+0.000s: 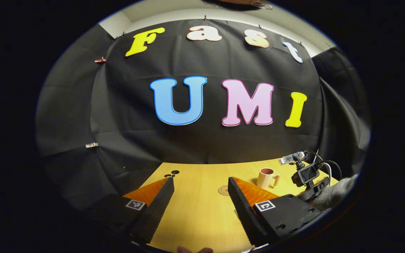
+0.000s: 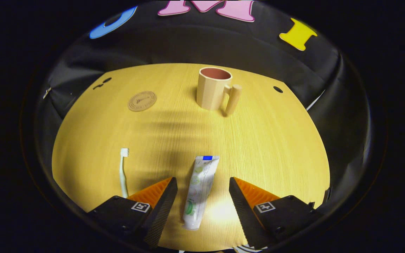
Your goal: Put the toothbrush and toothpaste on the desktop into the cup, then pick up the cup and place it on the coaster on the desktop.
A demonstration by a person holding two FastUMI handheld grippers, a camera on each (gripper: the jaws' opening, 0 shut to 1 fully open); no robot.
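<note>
1. In the right gripper view, the right gripper point(image 2: 202, 184) hangs over the desk point(image 2: 276, 140), fingers spread either side of the toothpaste point(image 2: 201, 191), not touching it.
2. The toothbrush point(image 2: 123, 170) lies left of it.
3. The cup point(image 2: 213, 88) stands far, upright; the coaster point(image 2: 142, 101) lies to its left.
4. The left gripper point(image 1: 200, 184) has its fingers spread, holding nothing.

Looks like a staged recording booth, not a real bathroom: black cloth wall point(image 1: 202, 140) draped all around a light wooden desktop point(image 2: 258, 140), plus a small camera rig with cables point(image 1: 306, 172) at the table's edge.
</note>
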